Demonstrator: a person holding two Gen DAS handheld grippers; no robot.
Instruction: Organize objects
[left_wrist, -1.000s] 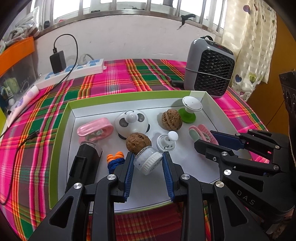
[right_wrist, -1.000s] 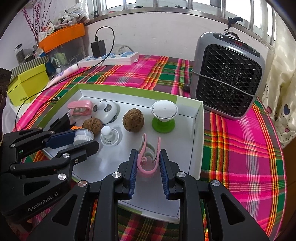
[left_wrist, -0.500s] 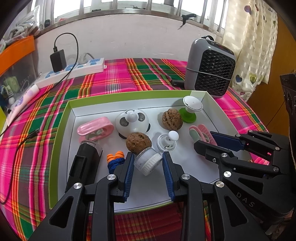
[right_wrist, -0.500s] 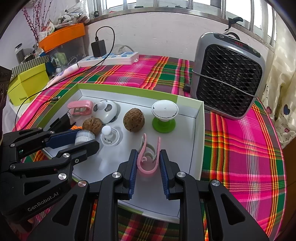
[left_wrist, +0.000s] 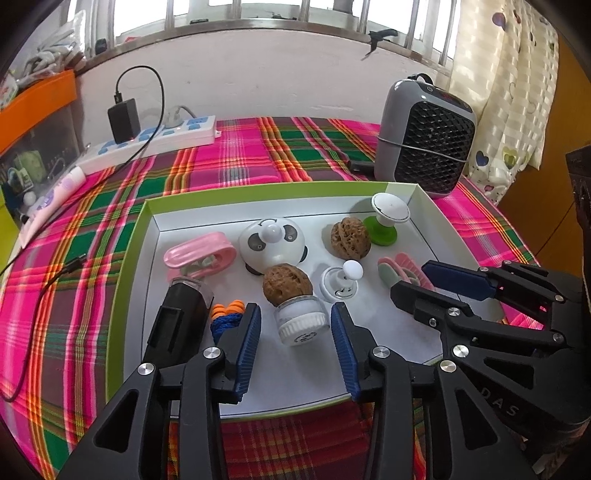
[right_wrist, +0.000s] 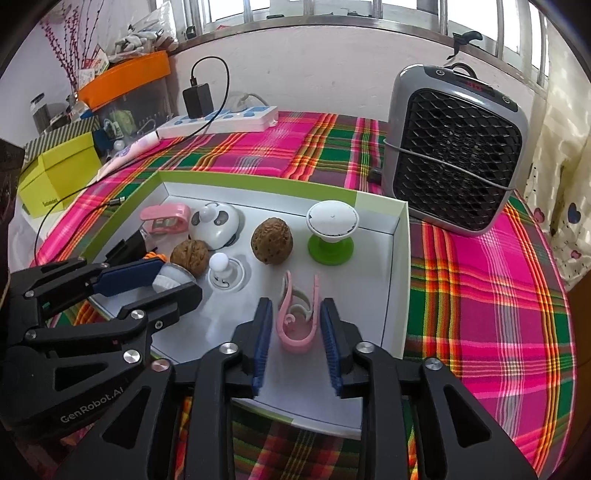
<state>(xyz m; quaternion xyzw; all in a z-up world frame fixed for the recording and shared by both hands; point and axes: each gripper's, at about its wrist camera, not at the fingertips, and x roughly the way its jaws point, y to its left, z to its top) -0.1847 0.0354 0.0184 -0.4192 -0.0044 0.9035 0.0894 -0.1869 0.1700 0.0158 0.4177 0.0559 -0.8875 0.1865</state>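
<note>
1. Left gripper (left_wrist: 295, 343) has its jaws opening, spread around a small white-capped jar (left_wrist: 300, 320) that lies on its side between the pads with a gap on both sides, so nothing is pinched.
2. Right gripper (right_wrist: 294, 345) is doing the same: jaws opening, with a pink clip (right_wrist: 298, 320) sitting loose between the pads, maybe just brushing the right one.
3. Both things lie on the floor of the green-rimmed white tray (left_wrist: 125, 295), at its edge nearest the grippers.
4. What could go wrong, I reckon: the jar is round and lying down, so a nudge from a pad on the way out could roll it. It already leans on the walnut (left_wrist: 287, 283) just past the fingertips, so that might shift too.
5. The clip is light and springy; if a pad drags on it, it could skid toward the tray wall on the right gripper's right.
6. Blue cord with orange ends (left_wrist: 227, 314) sits right against the left gripper's left finger and could snag.
7. Hard to tell: what's inside the jar, and what the black cylinder (left_wrist: 177, 317) farther left actually is. The cord is mostly hidden behind the finger.
</note>
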